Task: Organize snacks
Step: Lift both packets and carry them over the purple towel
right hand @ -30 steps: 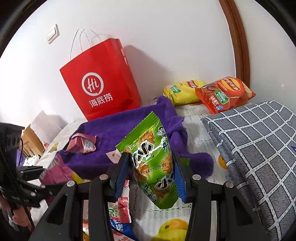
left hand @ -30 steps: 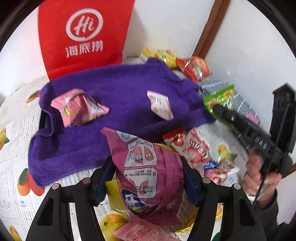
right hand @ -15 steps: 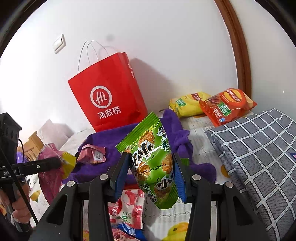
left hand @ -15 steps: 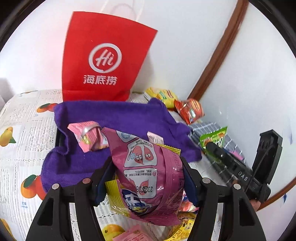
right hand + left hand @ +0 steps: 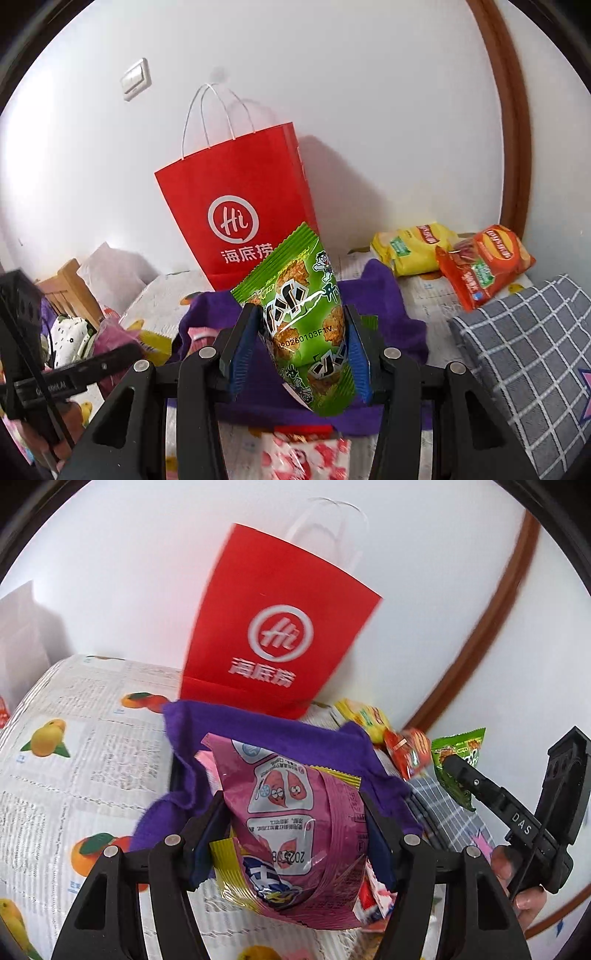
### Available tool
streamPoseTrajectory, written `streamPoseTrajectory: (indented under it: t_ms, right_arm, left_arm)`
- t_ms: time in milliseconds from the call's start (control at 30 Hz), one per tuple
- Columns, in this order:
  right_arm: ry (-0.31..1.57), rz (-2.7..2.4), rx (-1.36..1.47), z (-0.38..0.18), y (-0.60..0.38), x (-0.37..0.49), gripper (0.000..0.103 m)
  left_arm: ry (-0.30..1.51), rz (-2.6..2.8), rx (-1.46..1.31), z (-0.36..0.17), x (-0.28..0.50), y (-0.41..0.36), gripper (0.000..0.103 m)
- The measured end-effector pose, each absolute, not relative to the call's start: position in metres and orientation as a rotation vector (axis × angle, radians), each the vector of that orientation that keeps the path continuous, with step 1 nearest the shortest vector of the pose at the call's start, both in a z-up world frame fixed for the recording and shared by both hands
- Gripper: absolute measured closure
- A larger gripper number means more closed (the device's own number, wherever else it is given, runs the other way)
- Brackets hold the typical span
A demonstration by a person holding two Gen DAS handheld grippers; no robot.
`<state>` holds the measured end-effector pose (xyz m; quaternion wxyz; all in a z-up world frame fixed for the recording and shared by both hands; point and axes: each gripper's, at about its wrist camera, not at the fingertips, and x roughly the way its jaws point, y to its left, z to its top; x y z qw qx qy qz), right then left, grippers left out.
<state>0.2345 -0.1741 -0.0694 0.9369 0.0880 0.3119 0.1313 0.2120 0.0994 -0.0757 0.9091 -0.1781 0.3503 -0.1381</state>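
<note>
My left gripper (image 5: 293, 834) is shut on a pink snack bag (image 5: 295, 812), with a yellow packet (image 5: 225, 864) caught beside it, held above a purple towel (image 5: 266, 727). My right gripper (image 5: 301, 354) is shut on a green snack bag (image 5: 306, 325), also raised over the purple towel (image 5: 384, 295). A red paper bag with a white logo (image 5: 277, 627) stands upright against the wall behind the towel; it also shows in the right wrist view (image 5: 236, 214). The right gripper and its green bag (image 5: 458, 764) show at the right of the left wrist view.
Yellow (image 5: 413, 247) and orange (image 5: 484, 266) chip bags lie near the wall at right. A grey checked cloth (image 5: 524, 354) covers the right side. A red-and-white packet (image 5: 306, 458) lies below the towel. The fruit-print newspaper cover (image 5: 74, 738) spreads left.
Both grippers have risen and tilted up with their bags. The red paper bag now fills more of both views, and the towel has dropped lower in view.
</note>
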Motion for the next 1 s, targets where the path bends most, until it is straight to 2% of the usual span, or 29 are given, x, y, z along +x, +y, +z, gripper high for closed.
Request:
streamPoseTrajectory:
  t_ms: [200,433,1000]
  right_arm:
    - [0.659,0.261,0.18,-0.072,-0.158,0.271,0.057]
    - [0.695,0.25,0.231,-0.101,-0.158,0.295,0.057]
    - [0.8,0.197,0.255,-0.142,-0.19,0.306,0.057]
  left_arm:
    - [0.714,-0.22,-0.408,-0.081,0.219,0.118,0.037]
    - [0.696,-0.192,-0.443,-0.083,0.22,0.13,0.037]
    - [0.67,-0.117,-0.405,-0.077,0.231,0.121,0.037]
